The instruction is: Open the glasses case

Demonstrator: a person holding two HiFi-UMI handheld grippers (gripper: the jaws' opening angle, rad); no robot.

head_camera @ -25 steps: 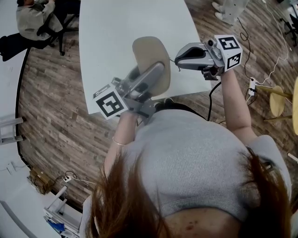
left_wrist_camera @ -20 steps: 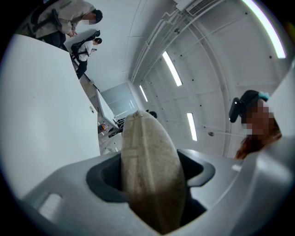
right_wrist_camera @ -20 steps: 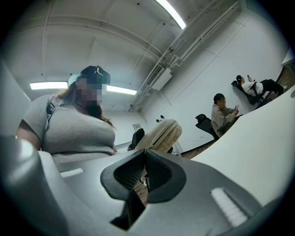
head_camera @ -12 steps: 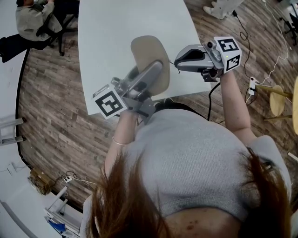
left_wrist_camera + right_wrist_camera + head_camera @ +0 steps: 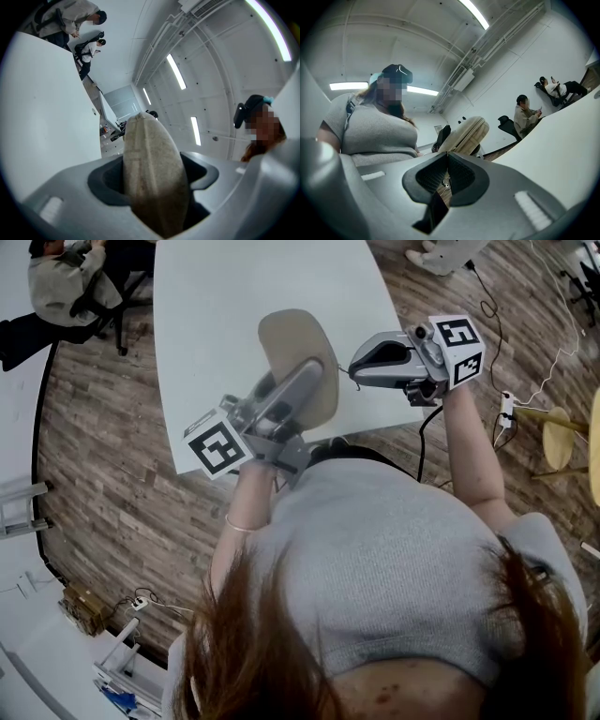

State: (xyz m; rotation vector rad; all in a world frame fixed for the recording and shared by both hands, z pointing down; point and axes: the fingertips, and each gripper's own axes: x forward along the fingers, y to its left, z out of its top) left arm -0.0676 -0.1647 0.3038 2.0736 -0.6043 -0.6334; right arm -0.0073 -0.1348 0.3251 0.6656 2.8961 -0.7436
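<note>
Left gripper (image 5: 152, 178): jaws spread wide and clamped on the near end of the glasses case (image 5: 150, 159). The case is beige and fabric-covered. It is seen edge-on, and the seam along it looks closed. In the head view this left gripper (image 5: 305, 381) reaches in from lower left and the case (image 5: 286, 334) shows as a flat oval over the near part of the table. Cannot tell if it rests on the top.

Right gripper (image 5: 447, 174): jaws pressed together, nothing between them. Its tip (image 5: 356, 367) sits just beside the case's right edge. Contact can't be told. From its own camera the case (image 5: 468, 132) lies beyond the jaws, tilted.

Surface: white table (image 5: 234, 296), plain top, rounded corners. The person stands at its near edge.

Room: wood-plank floor (image 5: 103, 456), grey-brown. A seated person (image 5: 56, 277) on a dark chair is at far left. A round stool (image 5: 560, 442) and a loose cable (image 5: 562, 343) are at right. The walls and ceiling are white, with long strip lights (image 5: 176, 71) and ducting. Two more seated people (image 5: 526, 115) are by the far wall.
</note>
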